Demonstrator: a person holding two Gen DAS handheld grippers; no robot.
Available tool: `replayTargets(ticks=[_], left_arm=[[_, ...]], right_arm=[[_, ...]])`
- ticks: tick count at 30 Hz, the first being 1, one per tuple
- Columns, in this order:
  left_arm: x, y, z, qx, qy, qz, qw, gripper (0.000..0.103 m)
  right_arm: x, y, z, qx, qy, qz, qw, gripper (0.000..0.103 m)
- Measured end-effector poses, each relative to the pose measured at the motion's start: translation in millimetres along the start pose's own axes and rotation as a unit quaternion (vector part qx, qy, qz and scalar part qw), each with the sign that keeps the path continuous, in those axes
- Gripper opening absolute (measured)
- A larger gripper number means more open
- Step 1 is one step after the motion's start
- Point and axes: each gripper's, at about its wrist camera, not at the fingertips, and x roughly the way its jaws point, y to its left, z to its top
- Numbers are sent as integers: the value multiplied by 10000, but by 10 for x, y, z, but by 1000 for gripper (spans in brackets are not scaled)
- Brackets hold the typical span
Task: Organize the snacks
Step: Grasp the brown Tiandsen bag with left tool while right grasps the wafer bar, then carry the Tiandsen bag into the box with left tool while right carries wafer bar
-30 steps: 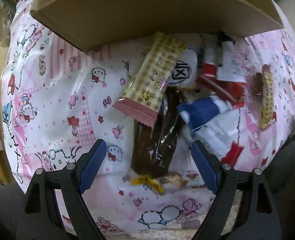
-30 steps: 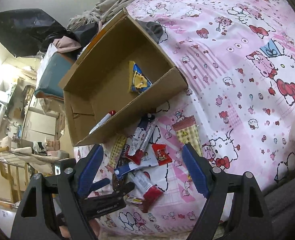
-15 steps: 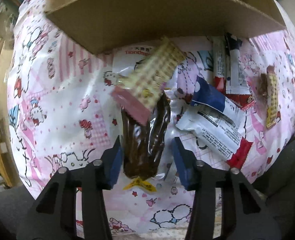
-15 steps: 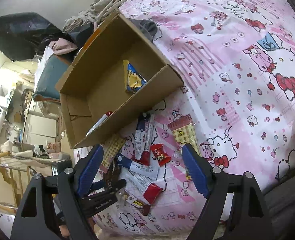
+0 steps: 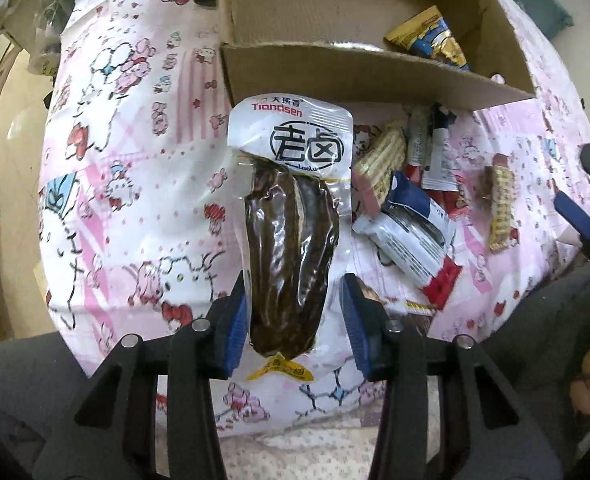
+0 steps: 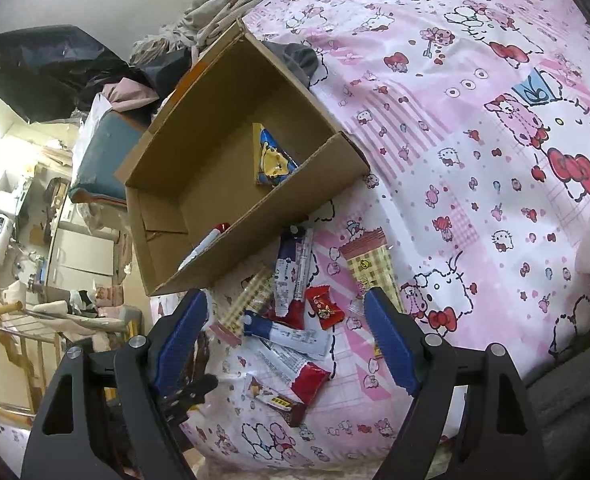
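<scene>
My left gripper (image 5: 295, 320) is shut on a clear packet of dark braised meat (image 5: 291, 248) with a white label and holds it up above the pink cartoon bedsheet. Ahead stands a cardboard box (image 5: 355, 76), open on top, with a yellow and blue snack bag (image 5: 431, 40) inside. Loose snacks lie in front of the box: a checked wafer bar (image 5: 379, 164), a blue, white and red packet (image 5: 411, 240), and white and red sticks (image 5: 435, 148). My right gripper (image 6: 287, 340) is open and empty above the same pile (image 6: 295, 320), near the box (image 6: 231, 168).
A second checked bar (image 6: 371, 264), a small red candy (image 6: 325, 308) and a brown bar (image 6: 279, 400) lie on the sheet. A red and white stick (image 6: 207, 240) lies inside the box. Clutter, clothes and furniture stand to the left beyond the bed.
My left gripper closed on the meat packet and lifted it off the sheet; the checked bar slid off it. The view rose towards the box. My right gripper stayed open, shifting only slightly.
</scene>
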Motion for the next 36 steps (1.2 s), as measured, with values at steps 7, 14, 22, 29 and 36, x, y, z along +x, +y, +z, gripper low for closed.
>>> replayTargets(ticks=[7, 14, 22, 29, 36], left_arm=[[-487, 218, -352, -134, -378, -303, 9987, 38], [-463, 352, -303, -463, -538, -502, 9962, 38], [-432, 368, -296, -564, -607, -554, 9950, 38], [-455, 360, -292, -578, -618, -697, 9940, 38], [-487, 292, -318, -437, -779, -461, 9949, 38]], right_arm=[[-3, -94, 47, 212, 63, 94, 9997, 83], [233, -235, 189, 286, 546, -743, 9953, 72], [788, -68, 78, -729, 1149, -2129, 9675, 48], [425, 179, 69, -1019, 243, -1696, 9799, 27], [186, 354, -21, -1080, 65, -1023, 9889, 27]])
